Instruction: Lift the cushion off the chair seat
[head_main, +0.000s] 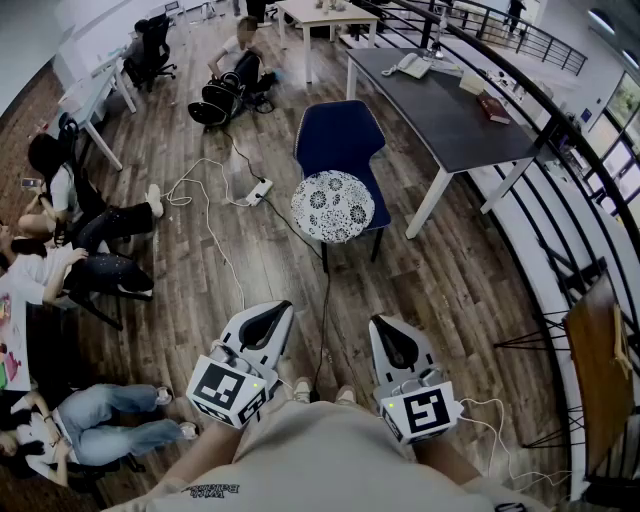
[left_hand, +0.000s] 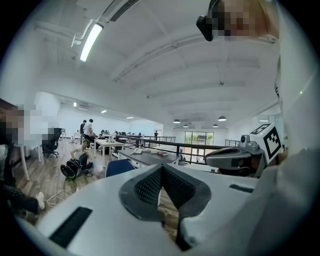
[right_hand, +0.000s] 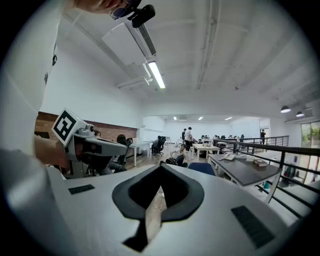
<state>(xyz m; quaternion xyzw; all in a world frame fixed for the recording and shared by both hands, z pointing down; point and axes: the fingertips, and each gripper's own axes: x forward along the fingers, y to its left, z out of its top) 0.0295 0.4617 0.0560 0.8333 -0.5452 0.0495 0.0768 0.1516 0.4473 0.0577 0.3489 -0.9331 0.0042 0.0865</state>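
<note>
A round white cushion (head_main: 333, 205) with a dark flower print lies on the seat of a blue chair (head_main: 339, 137), some way ahead of me on the wooden floor. My left gripper (head_main: 283, 309) and right gripper (head_main: 381, 322) are held close to my body, well short of the chair. Both point forward, shut, with nothing between the jaws. In the left gripper view the blue chair (left_hand: 118, 166) shows just above the shut left gripper (left_hand: 161, 166). The chair (right_hand: 201, 168) shows again beyond the shut right gripper (right_hand: 161, 167).
A dark table (head_main: 440, 105) stands right of the chair, a black railing (head_main: 560, 190) beyond it. A power strip (head_main: 259, 191) and cables (head_main: 215, 240) lie on the floor left of the chair. People sit at the left (head_main: 75, 215). A black bag (head_main: 215, 100) lies behind.
</note>
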